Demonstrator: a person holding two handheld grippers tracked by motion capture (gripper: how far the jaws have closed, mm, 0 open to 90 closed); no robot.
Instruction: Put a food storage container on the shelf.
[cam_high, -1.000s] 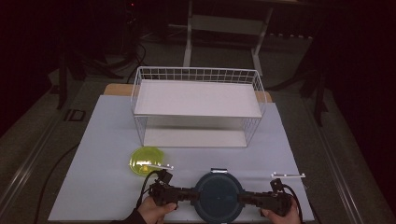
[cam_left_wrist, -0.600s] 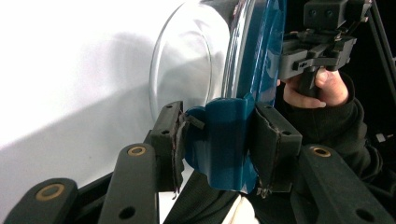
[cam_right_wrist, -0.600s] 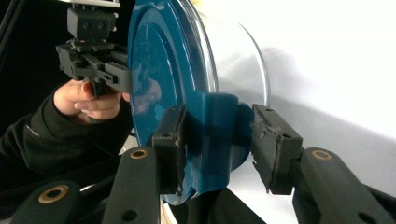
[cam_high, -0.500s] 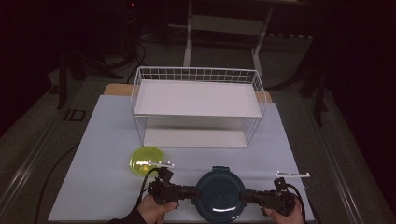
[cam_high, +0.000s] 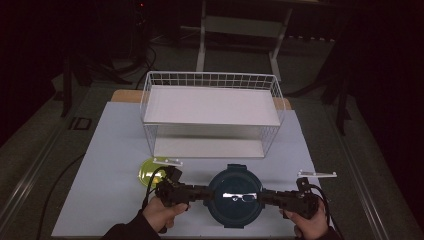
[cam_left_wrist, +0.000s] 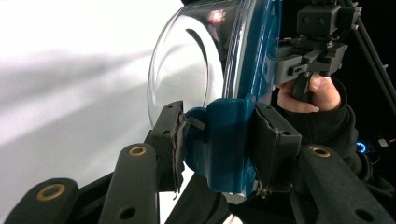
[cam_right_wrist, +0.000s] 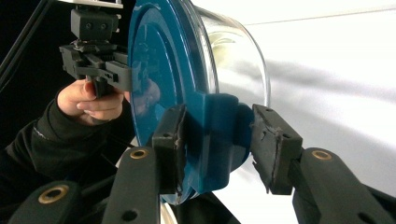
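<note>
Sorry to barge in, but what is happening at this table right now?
A person holds a round glass container with a blue lid between two hand-held grippers. The left gripper and the right gripper each clamp a side latch of the lid. A white wire shelf stands behind it, a yellow dish to its left.

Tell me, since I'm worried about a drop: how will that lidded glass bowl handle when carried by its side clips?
The bowl is probably stiff and heavyish, given its thick clear glass. It likely breaks if dropped. The left claw and right claw clamp only smooth plastic lid clips, so it could slip or swing.
</note>
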